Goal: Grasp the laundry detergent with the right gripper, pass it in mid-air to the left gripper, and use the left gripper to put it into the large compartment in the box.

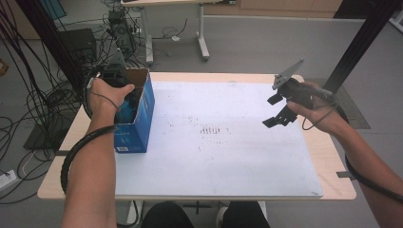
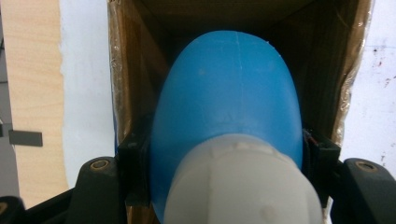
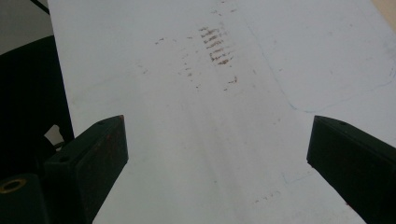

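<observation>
Inside the box [image 1: 138, 118], left claw [image 2: 224, 154] pads hidden beside the blue bottle [image 2: 226, 93]

— In the high view we lost the left gripper [image 1: 124, 97] inside the blue box [image 1: 138, 124]; the hand [image 1: 105, 95] covered the rest.

— And in the left gripper view the bottle [image 2: 226, 112] blocked the box floor [image 2: 233, 18], while its white cap [image 2: 243, 186] was cut off at the bottom edge.

— We couldn't read the box's print; too small.

— In the right gripper view both black jaws ran off the bottom edge, and the dark shape [image 3: 28, 102] at left stayed unidentifiable.
</observation>
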Motion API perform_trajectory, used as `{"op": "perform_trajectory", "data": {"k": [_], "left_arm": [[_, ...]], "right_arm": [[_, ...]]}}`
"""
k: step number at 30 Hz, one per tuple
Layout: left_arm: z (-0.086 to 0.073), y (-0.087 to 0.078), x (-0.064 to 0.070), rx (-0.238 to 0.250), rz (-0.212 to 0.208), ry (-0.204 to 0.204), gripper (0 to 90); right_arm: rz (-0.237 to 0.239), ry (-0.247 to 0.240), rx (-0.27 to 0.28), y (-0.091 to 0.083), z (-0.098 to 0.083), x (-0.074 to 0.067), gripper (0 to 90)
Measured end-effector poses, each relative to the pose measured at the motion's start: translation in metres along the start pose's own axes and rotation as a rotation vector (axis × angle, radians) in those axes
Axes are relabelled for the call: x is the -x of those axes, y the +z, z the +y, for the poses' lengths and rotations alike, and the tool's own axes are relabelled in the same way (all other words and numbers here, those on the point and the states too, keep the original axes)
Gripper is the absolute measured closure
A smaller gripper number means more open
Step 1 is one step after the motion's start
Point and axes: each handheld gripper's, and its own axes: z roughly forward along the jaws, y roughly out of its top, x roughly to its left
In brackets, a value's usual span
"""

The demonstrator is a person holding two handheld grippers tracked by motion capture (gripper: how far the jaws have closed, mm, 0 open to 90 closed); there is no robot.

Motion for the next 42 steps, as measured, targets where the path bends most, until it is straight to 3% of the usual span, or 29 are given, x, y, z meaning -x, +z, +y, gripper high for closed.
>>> {"op": "perform_trajectory", "data": {"k": [13,42], "left_arm": [[-0.003,0.015,0.0,-0.019,0.005,0.016,36.7],[-0.005,0.016,0.004,-0.012,0.025,0.023,36.3]], "right_arm": [[0.001,0.004,-0.008,0.003,0.001,0.001,5.2],[-0.011,0.005,0.001,-0.003,-0.002,0.001,5.4]]}}
